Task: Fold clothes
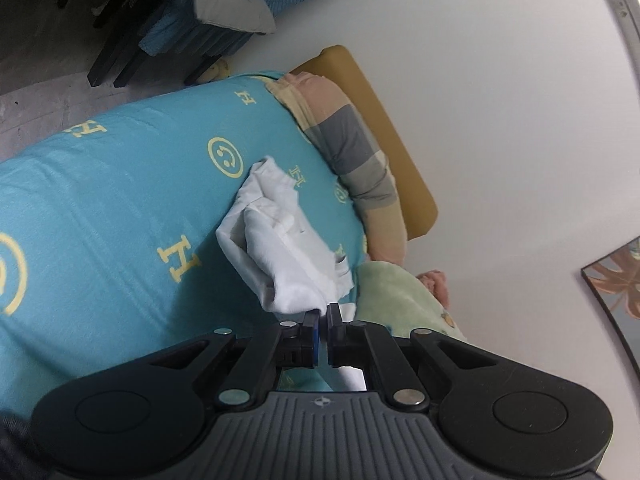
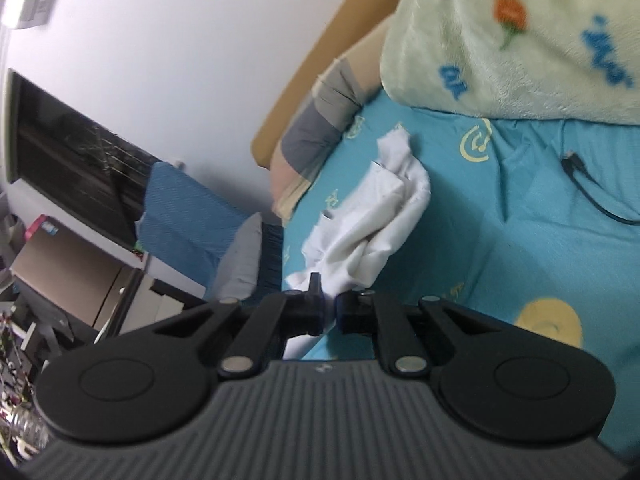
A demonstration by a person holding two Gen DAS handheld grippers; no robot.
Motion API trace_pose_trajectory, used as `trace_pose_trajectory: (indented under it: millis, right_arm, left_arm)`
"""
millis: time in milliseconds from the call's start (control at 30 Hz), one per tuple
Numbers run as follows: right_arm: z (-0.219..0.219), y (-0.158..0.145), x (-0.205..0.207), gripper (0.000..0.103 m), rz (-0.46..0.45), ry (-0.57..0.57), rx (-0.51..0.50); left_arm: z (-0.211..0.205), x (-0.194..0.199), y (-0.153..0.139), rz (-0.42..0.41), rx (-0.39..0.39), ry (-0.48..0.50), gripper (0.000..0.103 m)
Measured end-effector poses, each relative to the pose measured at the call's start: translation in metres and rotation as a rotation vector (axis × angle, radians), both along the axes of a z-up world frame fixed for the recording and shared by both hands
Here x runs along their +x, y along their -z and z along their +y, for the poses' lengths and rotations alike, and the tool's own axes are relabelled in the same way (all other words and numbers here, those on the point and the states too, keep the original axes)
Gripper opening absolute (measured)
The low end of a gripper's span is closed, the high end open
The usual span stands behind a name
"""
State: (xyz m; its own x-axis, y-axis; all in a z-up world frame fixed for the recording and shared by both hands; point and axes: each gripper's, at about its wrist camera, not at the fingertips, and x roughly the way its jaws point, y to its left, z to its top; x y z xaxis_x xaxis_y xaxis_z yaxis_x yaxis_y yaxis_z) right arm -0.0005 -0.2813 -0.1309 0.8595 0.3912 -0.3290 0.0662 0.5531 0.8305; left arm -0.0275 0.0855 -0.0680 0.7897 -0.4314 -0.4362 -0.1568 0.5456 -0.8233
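One white garment [image 1: 280, 236] lies crumpled and bunched on the teal sheet [image 1: 120, 184], near a striped pillow [image 1: 352, 148]. Both the left gripper [image 1: 323, 320] and right gripper [image 2: 329, 300] pinch its edges; the pinched cloth is mostly hidden behind the fingers.

Left gripper [image 1: 323, 312] sits low in its wrist view, black linkage arms fanned out from the ribbed grey body, and the jaws are drawn in close, only a thin slit between them, pinching an edge of the white garment [image 1: 280, 240] right at the tips. The blue pad on the inner face of one finger shows. Right gripper [image 2: 327, 300] is in much the same pose: linkage arms spread, jaws nearly together, white cloth caught in the narrow gap and trailing down between the fingers behind the tips. One fingertip [image 2: 315, 282] pokes up a little higher than its partner. Both grippers point forward over the bed, each clamped on its own end of the cloth.
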Motion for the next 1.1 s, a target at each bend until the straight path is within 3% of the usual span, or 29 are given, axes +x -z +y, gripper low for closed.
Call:
trace_pose_trajectory:
  millis: [267, 367, 433, 633, 800, 833, 933, 1100]
  right_arm:
    - [-0.003, -0.013, -0.096, 0.009, -0.098, 0.051, 0.0]
    - [-0.005, -0.018, -0.113, 0.009, -0.122, 0.091, 0.082]
    - [-0.001, -0.028, -0.107, 0.009, -0.122, 0.1, 0.043]
    - [-0.002, -0.051, -0.035, 0.009, -0.041, 0.097, -0.022]
    - [-0.001, -0.057, 0.056, 0.009, 0.032, 0.103, -0.115]
    - [-0.001, -0.055, 0.075, 0.009, 0.042, 0.1, -0.135]
    - [-0.012, -0.025, 0.123, 0.009, 0.105, 0.094, -0.048]
    - [-0.018, 0.026, 0.157, 0.009, 0.155, 0.071, -0.061]
  left_arm:
    - [0.002, -0.073, -0.021, -0.061, -0.078, 0.052, 0.003]
    - [0.005, -0.075, -0.029, -0.058, -0.114, 0.052, 0.004]
    - [0.004, -0.062, -0.035, -0.048, -0.105, 0.053, 0.004]
    - [-0.009, 0.019, -0.052, 0.026, 0.002, 0.061, 0.004]
    - [-0.039, 0.109, -0.058, 0.013, 0.239, 0.09, 0.004]
    - [-0.043, 0.125, -0.053, 0.025, 0.262, 0.089, 0.004]
    - [-0.051, 0.166, -0.025, 0.048, 0.29, 0.093, 0.004]
    - [-0.057, 0.211, 0.03, 0.066, 0.33, 0.13, 0.005]
